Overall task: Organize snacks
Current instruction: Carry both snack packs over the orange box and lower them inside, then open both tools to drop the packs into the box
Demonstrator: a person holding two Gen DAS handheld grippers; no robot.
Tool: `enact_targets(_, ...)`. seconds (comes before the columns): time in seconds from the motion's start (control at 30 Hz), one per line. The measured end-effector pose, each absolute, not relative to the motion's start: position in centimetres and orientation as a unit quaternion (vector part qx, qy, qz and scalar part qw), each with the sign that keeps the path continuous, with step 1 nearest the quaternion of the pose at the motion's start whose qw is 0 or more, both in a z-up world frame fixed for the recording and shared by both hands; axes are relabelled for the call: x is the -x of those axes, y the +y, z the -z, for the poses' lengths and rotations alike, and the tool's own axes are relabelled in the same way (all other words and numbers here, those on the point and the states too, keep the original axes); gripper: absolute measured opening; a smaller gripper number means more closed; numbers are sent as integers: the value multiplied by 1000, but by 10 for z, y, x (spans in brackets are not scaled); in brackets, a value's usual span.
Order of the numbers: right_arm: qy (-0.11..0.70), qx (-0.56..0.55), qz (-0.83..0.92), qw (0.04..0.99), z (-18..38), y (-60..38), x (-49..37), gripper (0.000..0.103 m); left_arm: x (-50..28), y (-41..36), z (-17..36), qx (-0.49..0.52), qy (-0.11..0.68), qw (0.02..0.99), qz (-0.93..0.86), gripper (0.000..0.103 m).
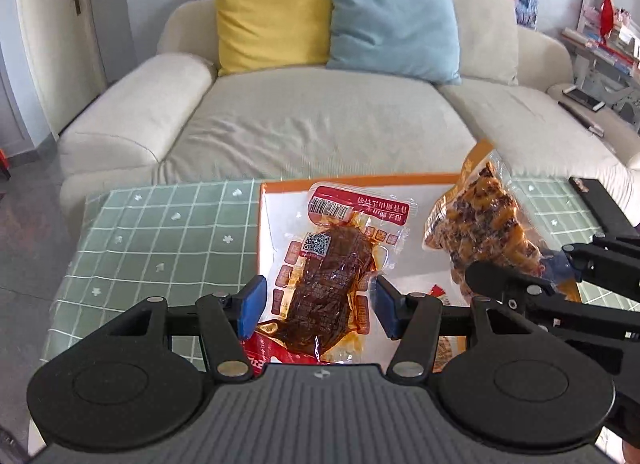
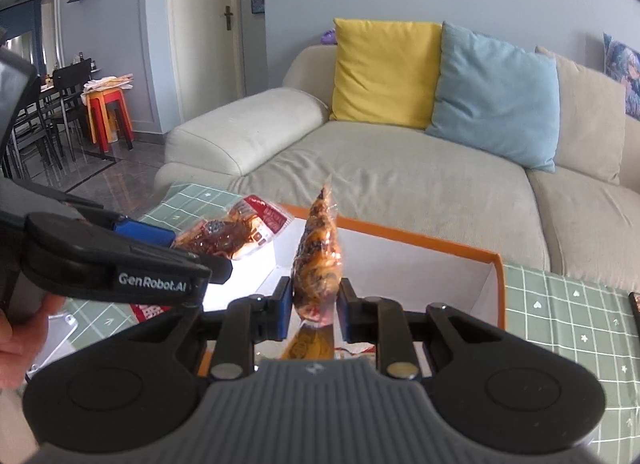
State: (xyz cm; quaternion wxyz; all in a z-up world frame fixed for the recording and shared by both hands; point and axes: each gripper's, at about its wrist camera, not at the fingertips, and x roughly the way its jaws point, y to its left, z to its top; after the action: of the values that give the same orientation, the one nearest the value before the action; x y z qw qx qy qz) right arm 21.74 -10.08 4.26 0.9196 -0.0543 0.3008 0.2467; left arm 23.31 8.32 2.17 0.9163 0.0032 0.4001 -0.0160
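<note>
Left wrist view: the left gripper (image 1: pixel 318 306) is seen with its blue-padded fingers (image 1: pixel 251 306) set wide, clamped on the sides of a clear plastic packet of dark red-brown meat snack (image 1: pixel 328 284), which is held above the white-floored, orange-rimmed cardboard box (image 1: pixel 360 179). A second packet, clear with orange-yellow snack pieces (image 1: pixel 480 224), is seen to the right over the box, held at its lower end by the black right gripper (image 1: pixel 524 278). Two packets are counted in the air; parts of other red and orange wrappers are glimpsed low in the box, number not clear. The box rests on a surface covered by a green checked cloth (image 1: pixel 168 240). One beige sofa (image 1: pixel 320 124) with three cushions is noted behind.

Right wrist view: the right gripper (image 2: pixel 314 306) is seen with its fingers (image 2: pixel 282 310) drawn close, pinching the orange-yellow snack packet (image 2: pixel 318 260) edge-on, upright above the open box (image 2: pixel 498 284). The left gripper (image 2: pixel 188 250) enters from the left, its pads on the red-brown packet (image 2: pixel 232 234) above the box's left edge. A person's hand (image 2: pixel 20 328) is partly seen at the left margin.
</note>
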Motion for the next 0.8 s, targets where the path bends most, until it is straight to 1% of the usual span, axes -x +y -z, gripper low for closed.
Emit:
enact_targets(0.13,328,47,-241,912,-25,-93,-244,20,-253,81,-5,-25,425,905,17,65)
enact_targets(0.27,376,14,-249,893,-3,-91,-269,20,-265,77,12,-56,448,892,11,65)
enact_targets(0.37,410,-10,-250,877,14,-91,-283,20,-271,75,21,-74,458,886,16,65)
enact_targets(0.53,459,-47,-252,851,37,-95,-298,20,-277,59,26,-134,462,877,17,65)
enact_targets(0.73,500,-72,-245,827,55,-97,-309,20,-286,50,37,-178,472,863,32,66)
enact_targets(0.8,501,-62,-242,829,56,-94,-309,20,-288,48,40,-183,478,858,35,66)
